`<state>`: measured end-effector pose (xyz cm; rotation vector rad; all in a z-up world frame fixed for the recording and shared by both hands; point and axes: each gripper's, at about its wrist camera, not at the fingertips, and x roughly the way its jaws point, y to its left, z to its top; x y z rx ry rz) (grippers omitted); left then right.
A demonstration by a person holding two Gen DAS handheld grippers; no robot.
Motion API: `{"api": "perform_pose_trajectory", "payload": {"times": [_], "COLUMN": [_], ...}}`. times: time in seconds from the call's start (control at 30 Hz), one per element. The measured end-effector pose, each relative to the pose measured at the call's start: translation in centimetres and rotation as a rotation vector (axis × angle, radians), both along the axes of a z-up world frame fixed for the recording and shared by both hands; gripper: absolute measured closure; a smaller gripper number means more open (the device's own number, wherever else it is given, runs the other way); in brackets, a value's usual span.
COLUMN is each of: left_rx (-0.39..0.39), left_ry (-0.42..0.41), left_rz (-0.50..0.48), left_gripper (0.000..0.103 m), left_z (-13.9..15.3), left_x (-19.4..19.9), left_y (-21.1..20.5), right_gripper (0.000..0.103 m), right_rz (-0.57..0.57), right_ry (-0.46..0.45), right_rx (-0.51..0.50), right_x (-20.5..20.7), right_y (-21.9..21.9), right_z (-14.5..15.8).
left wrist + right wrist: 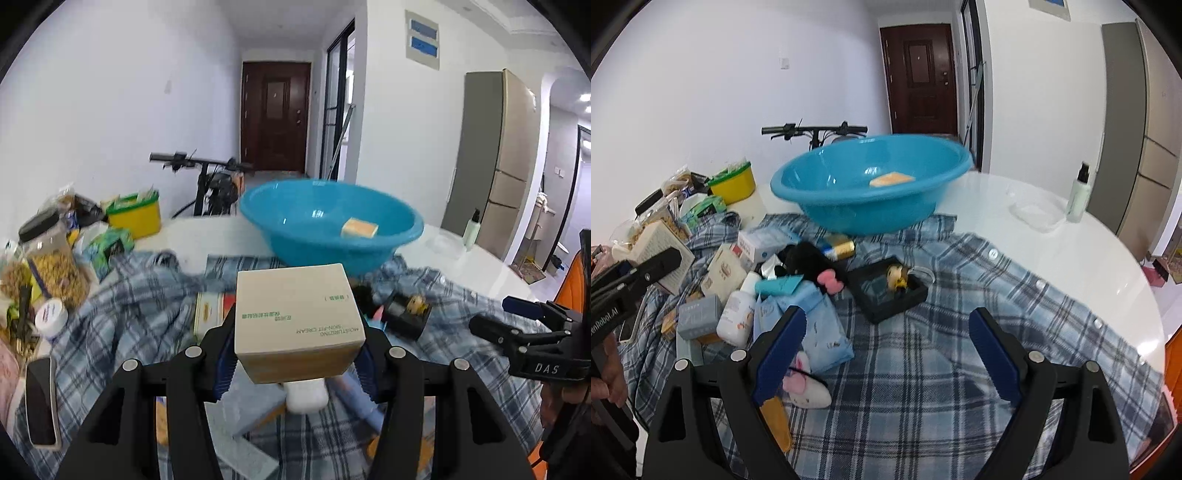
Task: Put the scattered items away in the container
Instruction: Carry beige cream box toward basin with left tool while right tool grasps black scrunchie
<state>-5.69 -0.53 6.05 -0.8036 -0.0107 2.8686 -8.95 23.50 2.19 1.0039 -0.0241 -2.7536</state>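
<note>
The left gripper (297,363) is clamped on a beige cream box (295,321), its blue pads (225,369) pressing the box's two sides and holding it clear of the plaid shirt (147,306) that covers the table. Right under the box lies a small white item, only partly seen. The right gripper (888,349) stands wide apart with nothing between its jaws, hovering over a bare stretch of the shirt; a pink-and-white plush toy (807,387) lies just beside its left finger. Beyond it, on the shirt, the scattered things sit in a loose heap: a light blue pouch (816,325), a white bottle (737,317), a grey box (700,317), a teal tube (777,285), a black plush with a pink bow (812,264) and a gold can (840,248). A black tray (886,291) holding a small yellow-and-white object rests just right of the heap. Farther back stands the blue basin (868,184), its near side resting on the shirt's far edge; a single orange bar (892,180) lies inside it. To the right, on the white table (1089,258), a spray bottle (1079,195) stands upright near a clear plastic lid (1034,214). At the far left sits a yellow tub (733,184) among jars and packets.
</note>
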Motion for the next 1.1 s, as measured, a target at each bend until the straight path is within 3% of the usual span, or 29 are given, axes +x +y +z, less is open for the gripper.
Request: {"api": "perform_pose_trajectory", "payload": {"times": [0.27,0.4,1.1], "left_rx": [0.008,0.003,0.005], "left_ry": [0.107,0.116,-0.077], "left_rz": [-0.02,-0.031,-0.005], "left_gripper": [0.047,0.047,0.047], "left_z": [4.2,4.6,-1.8], "left_x": [-0.6,-0.7,-3.8], "left_y": [0.7,1.0,-0.4], "right_gripper": [0.014,0.014,0.014], "right_rz": [0.006,0.026,0.178], "right_ry": [0.059,0.07,-0.114], "right_rx": [0.013,0.02,-0.005], "right_x": [-0.5,-0.9,-9.5], "right_y": [0.0,-0.6,-6.9], "right_z": [2.4,2.8,-2.9]}}
